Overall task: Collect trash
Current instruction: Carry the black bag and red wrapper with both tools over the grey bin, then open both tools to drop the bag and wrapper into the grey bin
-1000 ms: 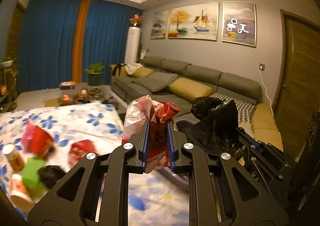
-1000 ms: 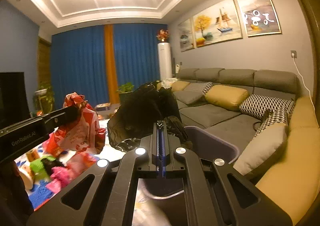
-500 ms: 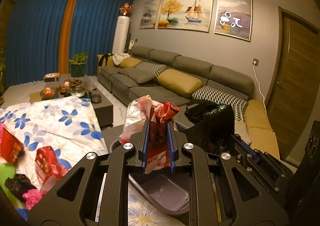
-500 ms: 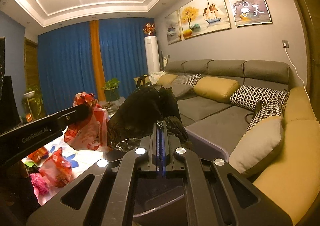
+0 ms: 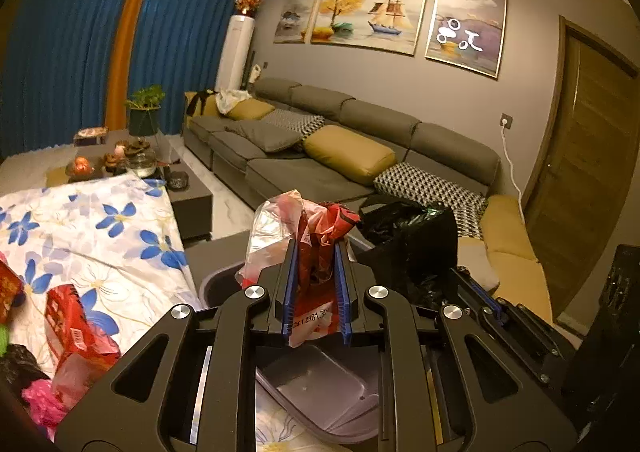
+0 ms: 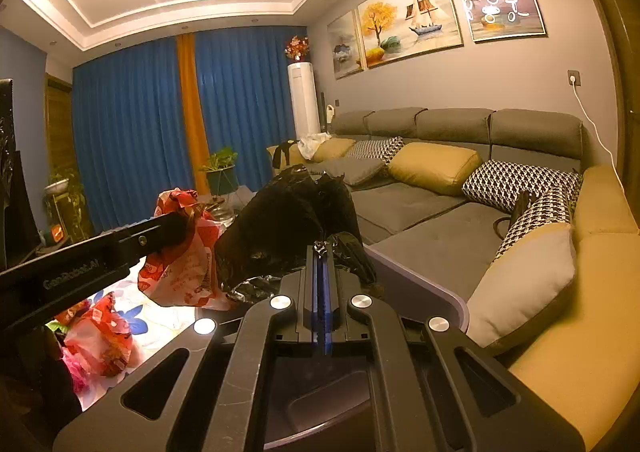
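Both pairs of fingers are clamped on trash. Left gripper (image 5: pixel 316 264), centre frame, pinches a red-and-white plastic bag (image 5: pixel 280 236) between its blue pads; the bag hangs above the grey bin (image 5: pixel 320 392) at lower centre. Right gripper (image 6: pixel 320 252), pads pressed nearly together, nips the edge of a black plastic bag (image 6: pixel 288 224), bunched just above the bin's rim (image 6: pixel 420 284). More red wrappers (image 5: pixel 76 328) lie on the floral cloth (image 5: pixel 100 220), lower left. Grey sofa (image 5: pixel 360 156) fills the right background.
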Motion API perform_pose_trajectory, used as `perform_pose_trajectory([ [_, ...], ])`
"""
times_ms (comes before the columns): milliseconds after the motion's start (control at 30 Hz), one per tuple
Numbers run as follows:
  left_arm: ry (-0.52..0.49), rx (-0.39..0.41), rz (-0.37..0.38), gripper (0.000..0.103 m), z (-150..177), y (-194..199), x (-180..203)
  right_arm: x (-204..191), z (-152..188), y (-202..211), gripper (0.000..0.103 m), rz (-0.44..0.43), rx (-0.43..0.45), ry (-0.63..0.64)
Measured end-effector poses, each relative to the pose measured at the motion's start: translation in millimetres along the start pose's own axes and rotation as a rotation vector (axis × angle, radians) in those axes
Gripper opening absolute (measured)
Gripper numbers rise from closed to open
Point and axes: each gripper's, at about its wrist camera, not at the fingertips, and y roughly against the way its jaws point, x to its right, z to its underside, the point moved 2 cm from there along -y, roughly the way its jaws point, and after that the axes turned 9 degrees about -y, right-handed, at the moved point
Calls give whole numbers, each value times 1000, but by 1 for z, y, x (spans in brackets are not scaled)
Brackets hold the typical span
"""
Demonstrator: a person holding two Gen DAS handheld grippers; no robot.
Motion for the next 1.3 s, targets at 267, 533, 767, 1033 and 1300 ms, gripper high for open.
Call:
perform_pose_trajectory([
  [267, 12, -32, 29, 21, 7, -13, -4, 2, -2, -8, 26, -12, -2, 3],
  [533, 41, -34, 9, 62, 10, -7, -12, 8, -1, 3, 45, 20, 16, -18],
  [767, 57, -2, -73, 81, 10, 20, -17, 4, -1, 27, 62, 39, 52, -3],
  [1033, 80, 24, -216, 84, 21, 76, -26, -17, 11, 56, 73, 2, 65, 28],
  [1300, 100, 66, -327, 84, 41, 150, -50, -53, 33, 87, 74, -91, 54, 58],
])
